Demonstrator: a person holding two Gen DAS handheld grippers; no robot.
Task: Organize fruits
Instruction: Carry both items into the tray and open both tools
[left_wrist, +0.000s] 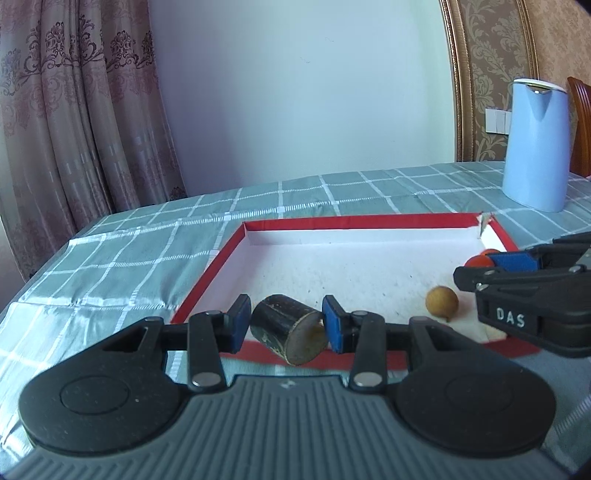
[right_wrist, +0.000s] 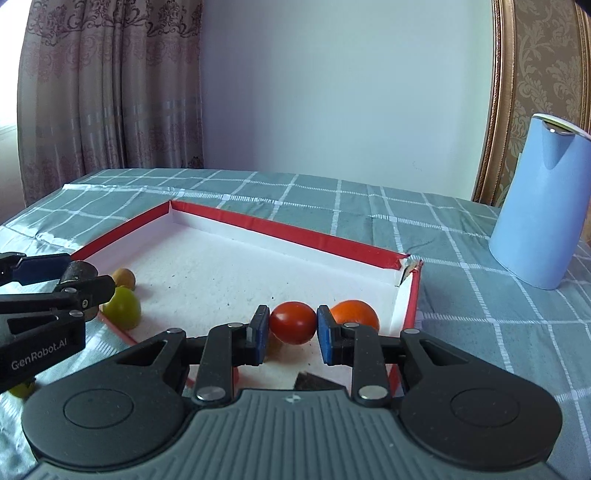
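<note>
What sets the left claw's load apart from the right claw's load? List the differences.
The dark cylinder in the left claw is nearly black with a flat tan cut end; the red tomato in the right claw is glossy red and rounded all over. The cylinder lies tilted, its cut end toward the camera; the tomato shows no flat face. Both are clamped between blue pads over the red-rimmed tray.

The tablecloth is grey-green with a white check. The shallow box is red outside and white inside. The curtain is dusty pink with a dark floral band. The jug is pale blue with a white rim. The cylinder is black with a tan end. One tomato is red, another orange, one fruit yellow-green, one tan. Both grippers' pads are blue, the frames black.
</note>
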